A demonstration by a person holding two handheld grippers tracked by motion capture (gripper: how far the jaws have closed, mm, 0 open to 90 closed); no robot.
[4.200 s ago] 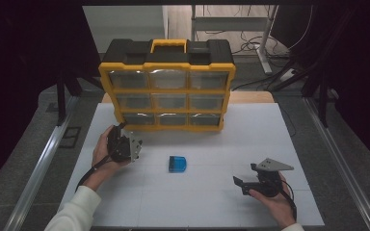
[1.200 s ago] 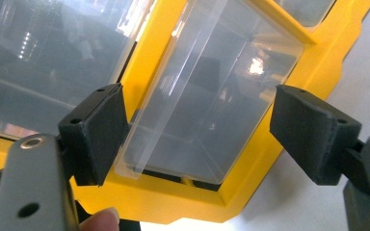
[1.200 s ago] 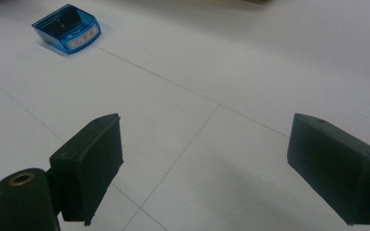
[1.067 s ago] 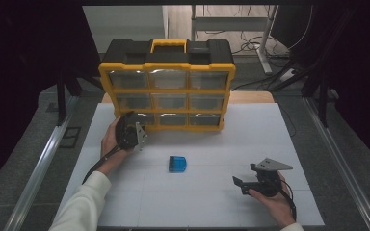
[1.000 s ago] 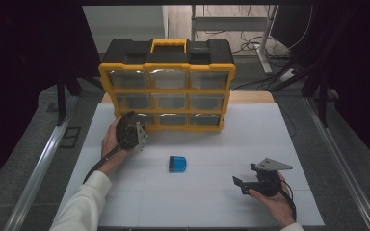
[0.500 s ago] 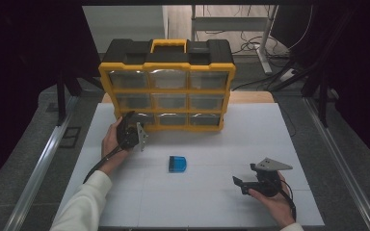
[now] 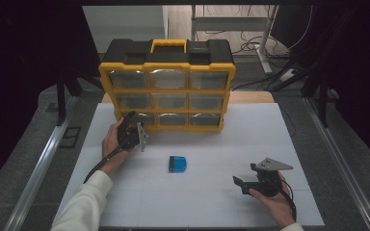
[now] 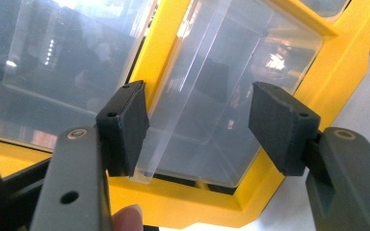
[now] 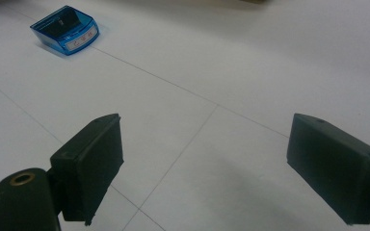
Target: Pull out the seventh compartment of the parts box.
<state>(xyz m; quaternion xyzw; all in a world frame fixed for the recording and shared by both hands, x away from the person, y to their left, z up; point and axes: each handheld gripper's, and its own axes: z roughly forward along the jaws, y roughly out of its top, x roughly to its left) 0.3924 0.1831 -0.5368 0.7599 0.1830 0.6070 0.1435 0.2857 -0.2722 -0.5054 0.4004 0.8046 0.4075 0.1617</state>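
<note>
The left gripper (image 8: 197, 120) is at the bottom-left drawer (image 8: 207, 101) of the nine-drawer yellow organizer (image 7: 166, 86), far on the worktop (image 7: 270, 144); its own view shows the jaws, just closing, partly open astride the clear drawer front, untouched. The right gripper (image 9: 202, 168), near right, gapes empty. One blue box (image 9: 66, 30) bears an unreadable label

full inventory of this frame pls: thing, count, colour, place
organiser case: 1, yellow frame, black top, standing at the table's far edge
clear drawers: 9, transparent, three rows of three in the case
small box: 1, blue, table centre
table: 1, white
left gripper: 1, black, at the bottom-left drawer, jaws just closing, drawer front between them, pads not pressing
right gripper: 1, black, open, over bare table at near right
</note>
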